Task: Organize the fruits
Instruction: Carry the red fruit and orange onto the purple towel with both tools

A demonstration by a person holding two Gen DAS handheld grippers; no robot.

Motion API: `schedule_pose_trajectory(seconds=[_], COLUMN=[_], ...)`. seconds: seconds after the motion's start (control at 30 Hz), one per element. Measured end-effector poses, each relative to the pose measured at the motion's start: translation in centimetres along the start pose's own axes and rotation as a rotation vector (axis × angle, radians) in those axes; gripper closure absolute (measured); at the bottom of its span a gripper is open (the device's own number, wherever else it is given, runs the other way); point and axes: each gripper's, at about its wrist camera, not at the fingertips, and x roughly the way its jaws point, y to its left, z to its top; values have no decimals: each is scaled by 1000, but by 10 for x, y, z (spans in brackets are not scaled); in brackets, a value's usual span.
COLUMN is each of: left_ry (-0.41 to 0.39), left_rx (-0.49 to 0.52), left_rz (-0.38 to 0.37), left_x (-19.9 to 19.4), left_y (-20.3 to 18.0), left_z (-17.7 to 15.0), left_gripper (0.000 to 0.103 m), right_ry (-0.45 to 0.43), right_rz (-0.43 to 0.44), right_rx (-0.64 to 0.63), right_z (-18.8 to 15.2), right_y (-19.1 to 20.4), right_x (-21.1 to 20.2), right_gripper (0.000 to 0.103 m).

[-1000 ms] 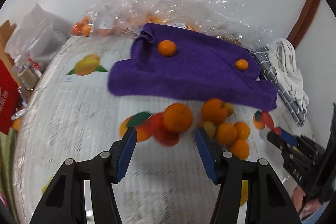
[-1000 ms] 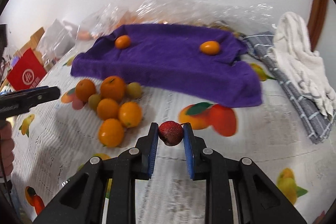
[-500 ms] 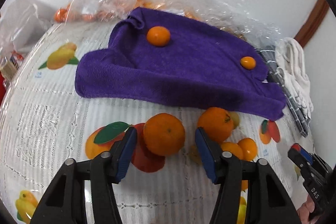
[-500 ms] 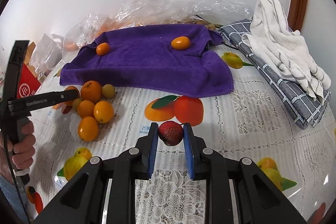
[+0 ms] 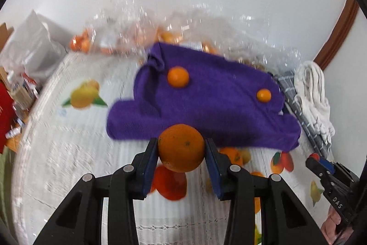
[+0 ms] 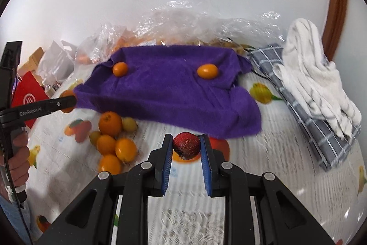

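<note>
While both grippers carry fruit, sorting is judged at an early stage. Left gripper [image 5: 181, 150]: jaws closing, pads pressed on a large orange [image 5: 181, 147], lifted clear of the surface [image 5: 68, 153]. Right gripper [image 6: 186, 145]: jaws fully closed on a red fruit [image 6: 186, 145]. Beyond both jaws lies the purple towel [image 6: 169, 93], bearing only two small oranges [image 6: 120, 68]. To the left of the right jaws, a loose pile of oranges [image 6: 114, 141] remains unplaced on the surface.

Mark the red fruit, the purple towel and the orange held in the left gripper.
red fruit [image 6: 186, 145]: right wrist view, speckled front.
purple towel [image 6: 165, 86]: right wrist view, bare middle.
orange [image 5: 181, 147]: left wrist view, front face.
</note>
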Motion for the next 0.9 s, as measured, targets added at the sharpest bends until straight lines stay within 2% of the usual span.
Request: schedule_pose_trajectory(seconds=[0.27,0.5,0.67,0.9], left_ry=[-61,-54,-29,59], left_rx=[-6,-25,3,13], left_rz=[12,-5,8,29], left_x=[-10,22,54,97], left_y=[-6,-13,-18,-12], left_z=[49,74,65,46], left_gripper=[65,65,65,65], right_ry=[-45,-66,-23,69], right_rz=[-12,-10,3,1], right_rx=[-28,-23,-6,11], right_z=[59,98,96,83], right_y=[4,-3,-12,-24], right_x=[11,39,73,116], right_gripper=[79,79,79,79])
